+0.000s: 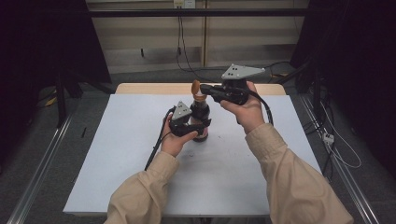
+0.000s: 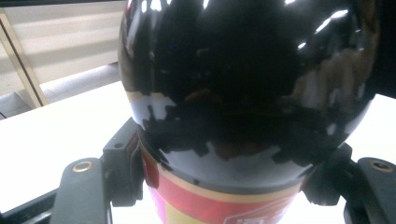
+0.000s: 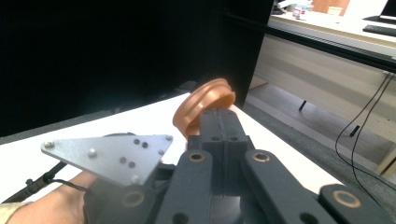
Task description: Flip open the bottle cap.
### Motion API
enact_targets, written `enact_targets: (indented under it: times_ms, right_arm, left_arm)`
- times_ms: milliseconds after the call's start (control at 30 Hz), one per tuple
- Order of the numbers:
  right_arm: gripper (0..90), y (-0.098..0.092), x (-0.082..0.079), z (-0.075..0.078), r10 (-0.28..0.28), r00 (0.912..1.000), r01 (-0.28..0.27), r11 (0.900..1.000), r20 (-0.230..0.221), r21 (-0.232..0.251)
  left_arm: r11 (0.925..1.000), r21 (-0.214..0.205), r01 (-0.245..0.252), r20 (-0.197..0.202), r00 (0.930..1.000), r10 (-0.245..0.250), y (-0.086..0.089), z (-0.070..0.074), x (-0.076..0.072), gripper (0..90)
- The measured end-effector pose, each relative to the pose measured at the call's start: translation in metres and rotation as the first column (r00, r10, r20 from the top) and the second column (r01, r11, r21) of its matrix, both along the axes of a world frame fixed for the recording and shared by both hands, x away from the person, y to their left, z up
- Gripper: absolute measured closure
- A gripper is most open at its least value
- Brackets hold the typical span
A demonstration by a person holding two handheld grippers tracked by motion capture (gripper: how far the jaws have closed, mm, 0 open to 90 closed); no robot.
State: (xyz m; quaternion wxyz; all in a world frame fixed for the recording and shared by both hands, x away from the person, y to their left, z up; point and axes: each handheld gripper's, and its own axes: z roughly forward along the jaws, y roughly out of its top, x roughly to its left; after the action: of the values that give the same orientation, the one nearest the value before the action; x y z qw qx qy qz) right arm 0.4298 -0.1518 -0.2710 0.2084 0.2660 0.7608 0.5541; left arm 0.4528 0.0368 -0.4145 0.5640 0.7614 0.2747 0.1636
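Observation:
A dark glossy bottle with a red and yellow label stands on the white table top. My left gripper is shut on its body just above the label; in the left gripper view the bottle bulges between the two jaws of my left gripper. The bottle's orange flip lid stands tilted up above the neck. My right gripper comes in from the right, jaws pressed together, tips at the lid's edge. The right gripper view has the lid just behind my right gripper; whether its rim is pinched I cannot tell.
A wooden strip shows at the table's far edge. Dark curtains stand at both sides, and cables lie on the floor to the right. The left gripper's grey plate and the hand beneath it sit low in the right gripper view.

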Motion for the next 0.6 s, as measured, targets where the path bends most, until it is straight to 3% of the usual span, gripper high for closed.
enact_targets:
  times_ms: [233, 600]
  right_arm:
    - [90.0, 0.004, 0.000, 0.000, -0.001, 1.0000, 0.001, 0.9999, 0.008, -0.013]
    - [90.0, -0.006, -0.003, -0.007, -0.015, 0.9998, 0.014, 0.9995, 0.010, 0.027]
  left_arm:
    - [0.9998, -0.022, 0.002, -0.013, 0.9999, -0.002, 0.002, -0.002, 0.002, 28.9]
    - [0.9988, -0.048, 0.008, -0.010, 0.9999, -0.009, 0.003, -0.004, 0.003, 28.0]
